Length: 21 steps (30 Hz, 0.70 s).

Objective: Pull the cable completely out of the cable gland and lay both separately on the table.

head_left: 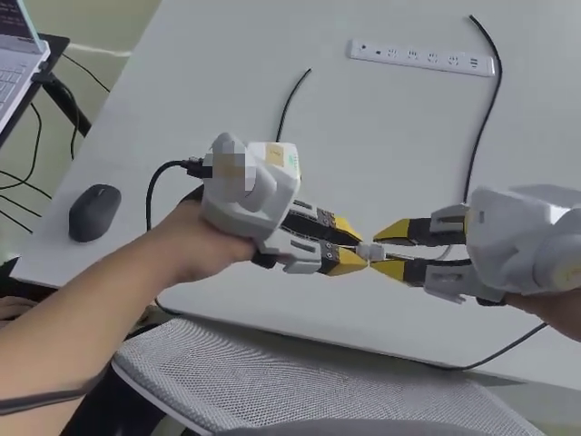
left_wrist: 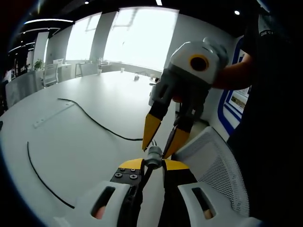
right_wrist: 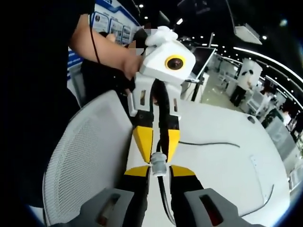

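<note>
Cable gland (head_left: 370,252) is a small, light, rigid grey fitting, held in the air over the near edge of the table (head_left: 390,145); the left gripper (head_left: 363,252) and right gripper (head_left: 376,252) are both clenched on it tip to tip from opposite ends. The thin black cable (right_wrist: 162,195) trailing back between the right jaws is limp and probably seal-gripped. Hold the gland's hard body, take the cable just beside its exit, and pull straight along the axis
</note>
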### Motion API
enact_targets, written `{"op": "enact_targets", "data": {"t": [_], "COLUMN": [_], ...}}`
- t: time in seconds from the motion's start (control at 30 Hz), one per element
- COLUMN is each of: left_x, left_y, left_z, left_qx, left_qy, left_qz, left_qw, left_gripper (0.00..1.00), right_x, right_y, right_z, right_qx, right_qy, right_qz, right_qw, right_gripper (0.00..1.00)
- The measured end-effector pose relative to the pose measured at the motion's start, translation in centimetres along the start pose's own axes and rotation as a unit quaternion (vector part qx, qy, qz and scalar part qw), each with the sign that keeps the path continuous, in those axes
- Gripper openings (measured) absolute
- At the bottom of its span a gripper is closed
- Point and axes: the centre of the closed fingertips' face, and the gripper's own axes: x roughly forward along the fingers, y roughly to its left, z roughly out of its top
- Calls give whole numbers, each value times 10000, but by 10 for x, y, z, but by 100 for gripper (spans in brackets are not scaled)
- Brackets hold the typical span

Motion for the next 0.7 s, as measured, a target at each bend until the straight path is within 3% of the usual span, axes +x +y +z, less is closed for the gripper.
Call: {"op": "enact_targets", "data": {"t": [0.1, 0.23, 0.37, 0.5, 0.7], "left_x": [-1, -1, -1, -1, -1], "left_y": [1, 1, 0, 0, 1], "left_z": [1, 1, 3, -1, -3], "left_qx": [9, 64, 136, 60, 70], "left_qy": [-9, -18, -46, 68, 75], "left_qz": [30, 57, 62, 89, 122], "left_qw": [10000, 10000, 9999, 9999, 9999], "left_gripper": [15, 15, 15, 15, 15], "right_x": [-4, -18, -24, -26, -22], "right_y": [-4, -15, -18, -16, -13], "right_z": [3, 8, -6, -16, -25], "right_qx": [181, 571, 690, 779, 635], "right_qy": [-106, -474, -248, -143, 94], "right_qz": [-192, -640, -851, -1010, -1248], "right_qw": [9996, 9952, 9937, 9917, 9901], "right_gripper": [15, 13, 17, 14, 15]}}
